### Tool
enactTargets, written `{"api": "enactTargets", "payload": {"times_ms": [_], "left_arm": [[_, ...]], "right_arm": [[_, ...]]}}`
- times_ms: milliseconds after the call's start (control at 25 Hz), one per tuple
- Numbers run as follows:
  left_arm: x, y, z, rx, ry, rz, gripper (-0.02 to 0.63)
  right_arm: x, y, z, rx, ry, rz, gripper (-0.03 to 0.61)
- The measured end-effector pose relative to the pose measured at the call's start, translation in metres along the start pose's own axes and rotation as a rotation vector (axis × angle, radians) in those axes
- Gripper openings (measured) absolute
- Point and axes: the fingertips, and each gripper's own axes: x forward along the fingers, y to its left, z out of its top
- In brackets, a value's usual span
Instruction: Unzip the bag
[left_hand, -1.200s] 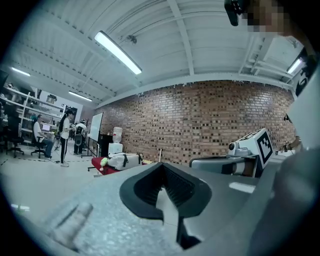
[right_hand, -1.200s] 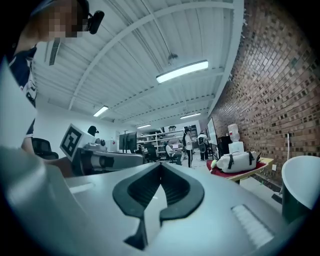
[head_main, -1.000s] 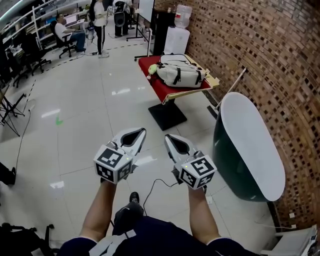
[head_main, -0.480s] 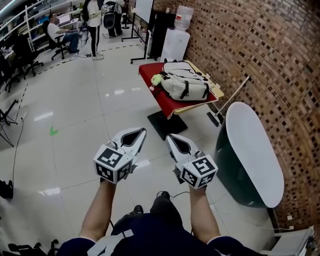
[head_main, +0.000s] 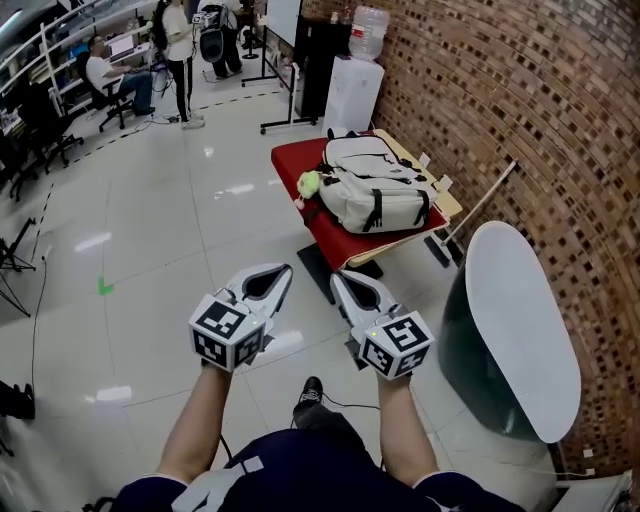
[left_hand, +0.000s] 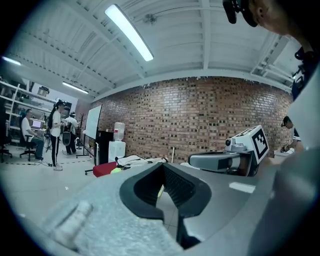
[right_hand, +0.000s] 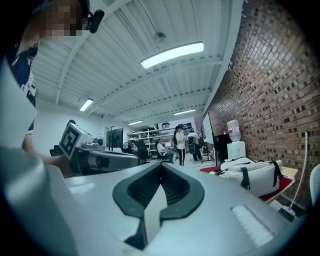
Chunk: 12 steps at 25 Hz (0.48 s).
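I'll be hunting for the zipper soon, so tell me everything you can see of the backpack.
The backpack is pale grey-white fabric with black straps, lying flat on the red-topped table by the brick wall. It looks full; no zipper pull can be made out. A yellow-green thing sits against its left end in the head view.

Brightly, evenly lit from ceiling strip lights (left_hand: 129, 31). Glared in white patches off glossy floor (head_main: 160, 230), left of head view. Bulged and darkened at gripper-view corners; blurred nearest the lens.
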Motion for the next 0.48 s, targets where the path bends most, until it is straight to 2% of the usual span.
{"api": "enactTargets", "payload": {"times_ms": [200,480], "left_arm": [[0.074,0.041,0.012,-0.007,0.01,0.023,0.0],[0.136,0.085,0.018,-0.002,0.038,0.042,0.0]], "right_arm": [[0.048,-0.071,0.001,0.001,0.028,0.024,0.005],[0.095,-0.135,0.006,0.017,0.053,0.03,0.005]]}}
